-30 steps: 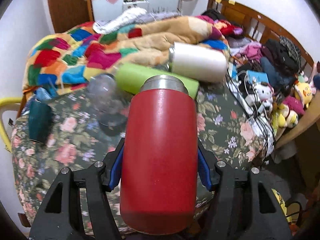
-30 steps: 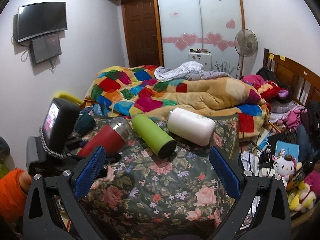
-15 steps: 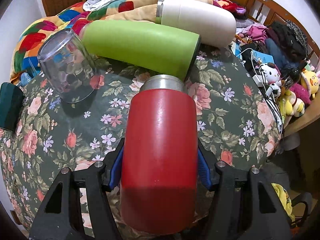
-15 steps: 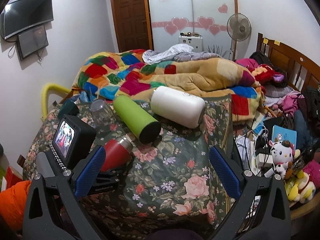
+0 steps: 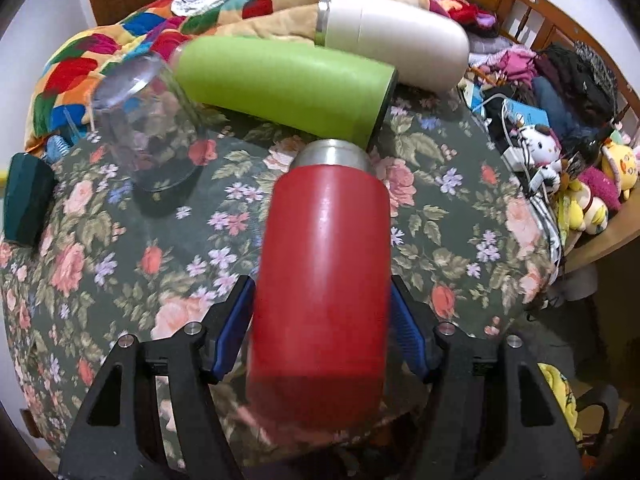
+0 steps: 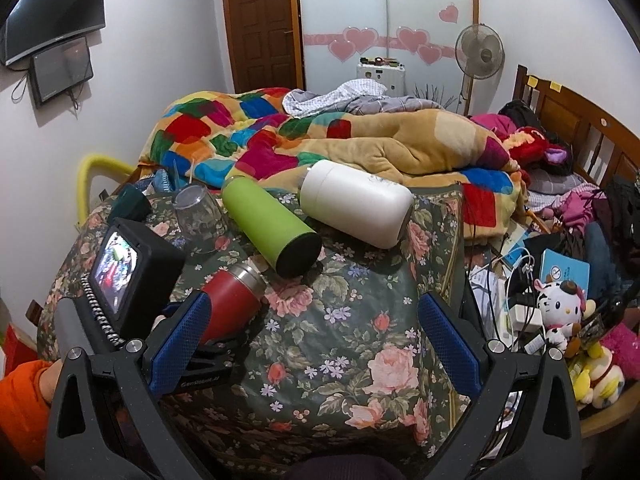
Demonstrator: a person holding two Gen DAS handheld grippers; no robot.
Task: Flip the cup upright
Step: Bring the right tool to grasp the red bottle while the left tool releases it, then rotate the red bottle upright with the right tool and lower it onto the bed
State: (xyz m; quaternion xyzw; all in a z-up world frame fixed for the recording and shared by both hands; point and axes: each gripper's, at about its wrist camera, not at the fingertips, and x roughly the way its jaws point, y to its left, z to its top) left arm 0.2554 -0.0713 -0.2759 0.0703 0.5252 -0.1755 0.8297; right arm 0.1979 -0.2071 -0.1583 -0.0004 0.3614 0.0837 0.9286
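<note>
The left gripper [image 5: 322, 336] is clamping the red cup [image 5: 320, 280] mid-body, holding it tilted just before the green bottle [image 5: 288, 84]. Steel and smooth, it looks rigid and likely slippery; gripping mid-body suits. The right gripper [image 6: 316, 340] is hanging apart, empty.

The left tool [image 5: 322, 328] is clamped on the red cup [image 5: 320, 280], its blue pads [image 5: 234, 330] pressed against either side of the body, which lies along the fingers with the steel rim pointing away from the wrist. The right tool [image 6: 316, 344] hangs with its fingers spread wide and nothing between its blue pads [image 6: 448, 344].
</note>
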